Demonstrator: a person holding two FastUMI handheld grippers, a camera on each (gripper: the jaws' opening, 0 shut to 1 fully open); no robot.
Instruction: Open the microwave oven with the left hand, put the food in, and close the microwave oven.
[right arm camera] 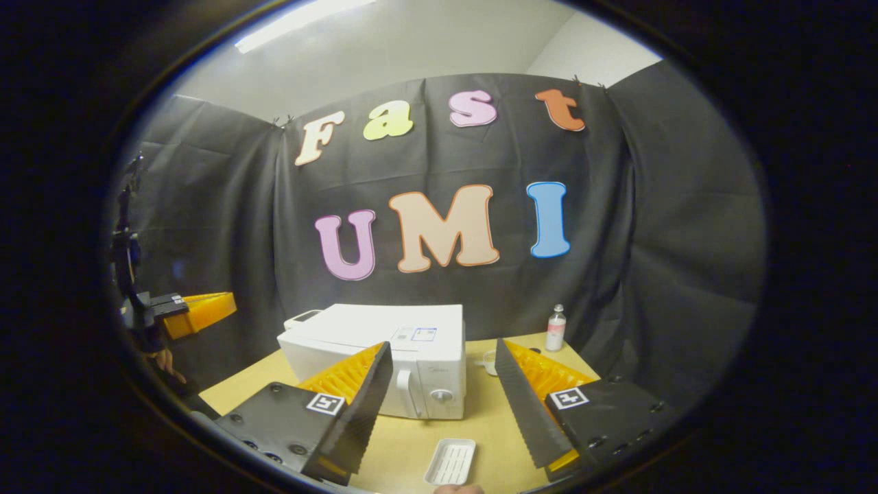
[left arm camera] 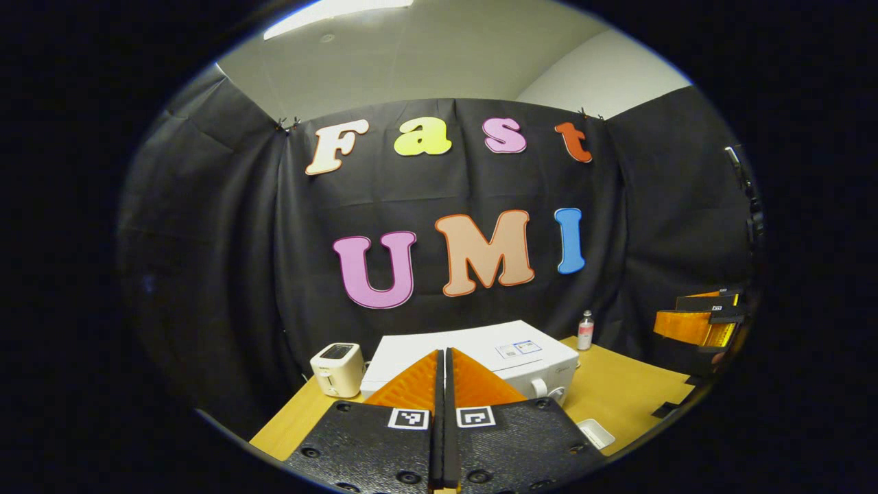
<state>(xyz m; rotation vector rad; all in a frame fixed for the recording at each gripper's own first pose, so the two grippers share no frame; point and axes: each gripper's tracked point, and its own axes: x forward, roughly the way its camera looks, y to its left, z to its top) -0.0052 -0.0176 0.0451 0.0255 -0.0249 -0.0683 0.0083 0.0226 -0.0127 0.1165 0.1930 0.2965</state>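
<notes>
While both claws hang above the near edge of the desk (right arm camera: 494,412), nothing is held in either of them. Seen in the left gripper view, the left claw (left arm camera: 444,357) has its two fingers pressed together, with no gap and no object between them. Seen in the right gripper view, the right claw (right arm camera: 442,357) stands wide apart. Below it, near the front edge of the desk, a small white tray (right arm camera: 451,461) lies flat. Behind the tray stands the white microwave oven (right arm camera: 384,343), with its door shut and a round knob on the front. To its left, in the left gripper view, a pale toaster (left arm camera: 337,369) stands just beside it. Farther back, near the black wall, a small bottle (right arm camera: 555,328) stands upright on the desk.
</notes>
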